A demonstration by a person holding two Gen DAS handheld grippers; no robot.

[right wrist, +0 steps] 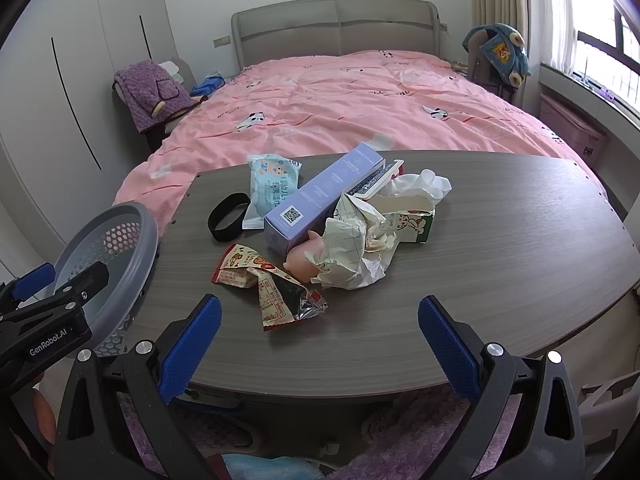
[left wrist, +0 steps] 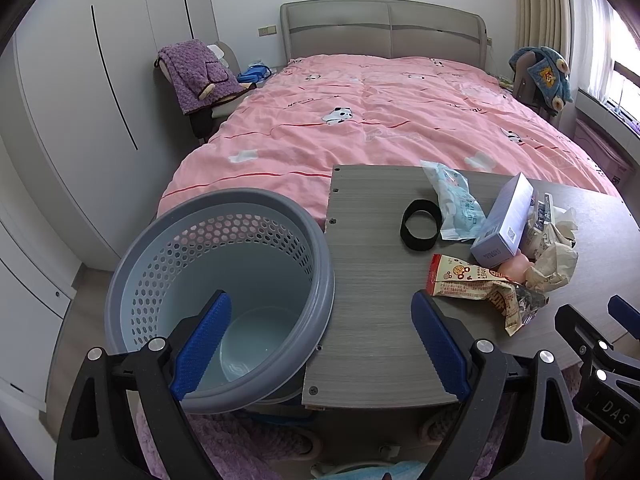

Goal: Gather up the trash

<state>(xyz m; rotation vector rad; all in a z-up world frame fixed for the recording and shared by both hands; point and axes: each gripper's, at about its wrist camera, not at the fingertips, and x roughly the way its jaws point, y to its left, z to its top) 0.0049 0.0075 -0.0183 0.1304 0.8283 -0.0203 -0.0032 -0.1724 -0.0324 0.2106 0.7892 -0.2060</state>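
From the left wrist, the left gripper [left wrist: 320, 344] hung with its jaws wide apart and empty, straddling the rim of a grey bin [left wrist: 132, 280] and the near corner of the table [left wrist: 372, 320]. The bin, standing just beside the table's left edge, looked bare inside, so collection appeared not yet begun. The trash lay to the right on the tabletop: a torn snack wrapper [left wrist: 472, 284] nearest, a lilac box [left wrist: 506, 224], a wipes pack [left wrist: 456, 204] and crumpled paper [left wrist: 554, 264], with a black band [left wrist: 420, 230] beside them. From the right wrist, the right gripper [right wrist: 320, 344] was likewise open and held nothing, poised over the table's near edge and facing the heap. The wrapper [right wrist: 272, 288] lay closest to it, and past it a pink toy [right wrist: 306, 258], the paper [right wrist: 348, 252], a small carton [right wrist: 416, 222] and the box [right wrist: 324, 194]; the bin [right wrist: 116, 248] stood to the left behind the other gripper. The likely next move was a reach forward to pinch the thin wrapper, then a carry leftward over the bin's rim. The grey wood-grain table stood against a bed [right wrist: 340, 100] with a pink cover, with wardrobes [right wrist: 80, 60] to the left and a curtained window [right wrist: 592, 40] to the right.
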